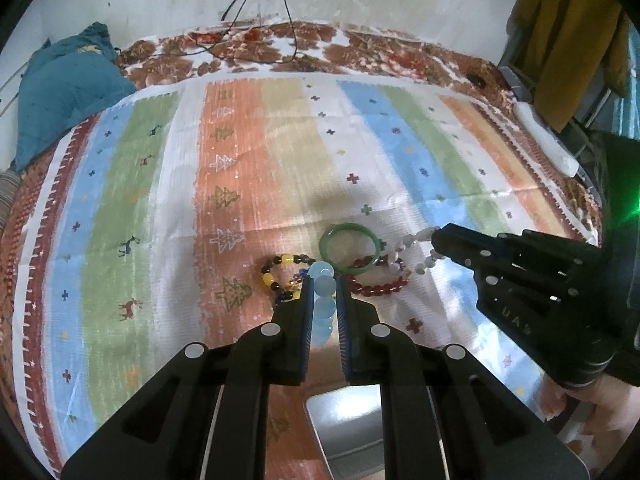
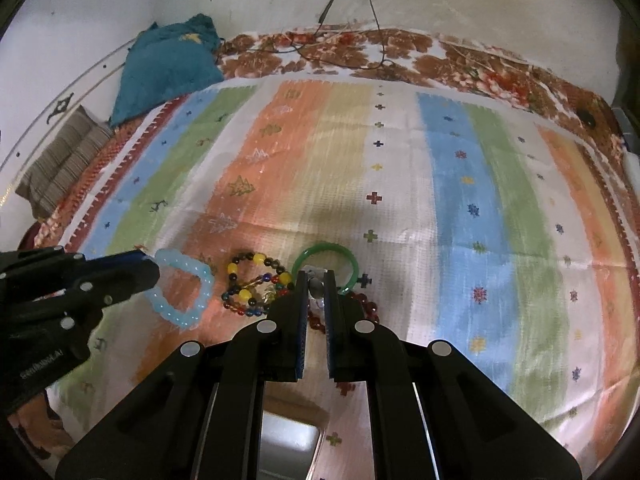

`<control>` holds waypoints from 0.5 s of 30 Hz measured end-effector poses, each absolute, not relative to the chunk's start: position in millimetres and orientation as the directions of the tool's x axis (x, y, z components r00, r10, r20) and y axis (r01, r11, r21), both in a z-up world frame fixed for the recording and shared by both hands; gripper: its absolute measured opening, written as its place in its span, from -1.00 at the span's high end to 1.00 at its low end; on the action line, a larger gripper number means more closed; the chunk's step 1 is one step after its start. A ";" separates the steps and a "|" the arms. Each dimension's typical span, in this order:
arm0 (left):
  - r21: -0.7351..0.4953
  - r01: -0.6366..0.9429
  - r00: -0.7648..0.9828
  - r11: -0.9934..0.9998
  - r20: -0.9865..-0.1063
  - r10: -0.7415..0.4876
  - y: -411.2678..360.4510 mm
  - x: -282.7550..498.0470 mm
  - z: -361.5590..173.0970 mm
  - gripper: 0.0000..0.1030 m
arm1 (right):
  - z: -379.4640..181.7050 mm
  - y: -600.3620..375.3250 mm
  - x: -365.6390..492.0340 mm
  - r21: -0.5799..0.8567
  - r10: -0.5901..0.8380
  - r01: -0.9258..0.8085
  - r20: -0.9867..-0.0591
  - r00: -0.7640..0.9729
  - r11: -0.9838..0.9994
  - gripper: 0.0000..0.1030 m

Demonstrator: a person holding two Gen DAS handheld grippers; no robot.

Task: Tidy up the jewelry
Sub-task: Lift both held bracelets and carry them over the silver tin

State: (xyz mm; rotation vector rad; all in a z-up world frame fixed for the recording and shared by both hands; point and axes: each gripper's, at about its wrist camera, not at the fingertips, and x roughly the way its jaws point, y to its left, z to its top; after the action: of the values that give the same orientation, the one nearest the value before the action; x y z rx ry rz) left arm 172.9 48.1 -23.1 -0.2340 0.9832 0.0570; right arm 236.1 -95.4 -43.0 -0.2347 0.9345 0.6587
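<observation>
Left tool (image 1: 322,292) clamped on the pale blue bead bracelet (image 1: 323,304); in the right wrist view the loop (image 2: 182,292) hangs from the tips, clear of the striped cloth (image 2: 400,184). Right tool (image 2: 316,280) pinched on the white bead bracelet (image 1: 412,254); seen from its own camera only a pale bit shows between the pads, the rest hidden. From the left wrist view the white strand trails from the tool tips (image 1: 438,240) over the red bead bracelet (image 1: 378,284). Green bangle (image 1: 349,249) lies flat, touching the red one. Multicolour bead bracelet (image 2: 256,284) lies just left of the bangle, partly blocked by the tool fingers. A grey metal tray (image 1: 348,424) shows below both tools, cut off by the frame. Cloth beyond the pile lies open up to the teal cushion (image 2: 168,64) and cables (image 1: 256,12) at the wall.
</observation>
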 end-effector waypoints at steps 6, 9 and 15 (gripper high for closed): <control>-0.178 -0.135 0.583 0.975 -0.810 -0.067 37.9 155.4 -10.1 0.79 | -32.2 -102.3 217.9 0.058 0.422 -0.625 -0.786 0.452 0.778 0.84; -0.182 -0.125 0.592 0.975 -0.802 -0.074 33.7 147.7 -5.9 0.79 | -27.6 -106.3 208.6 0.053 0.429 -0.629 -0.776 0.463 0.775 0.84; -0.179 -0.107 0.615 0.978 -0.785 -0.076 22.0 130.7 1.2 0.79 | -25.2 -115.6 196.1 0.060 0.442 -0.631 -0.764 0.469 0.773 0.84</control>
State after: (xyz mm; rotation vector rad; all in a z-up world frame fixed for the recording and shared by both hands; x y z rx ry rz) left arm 130.7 22.0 1.2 -0.2172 0.9098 0.0181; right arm 196.1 -115.6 -25.2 -0.2447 0.8572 0.6657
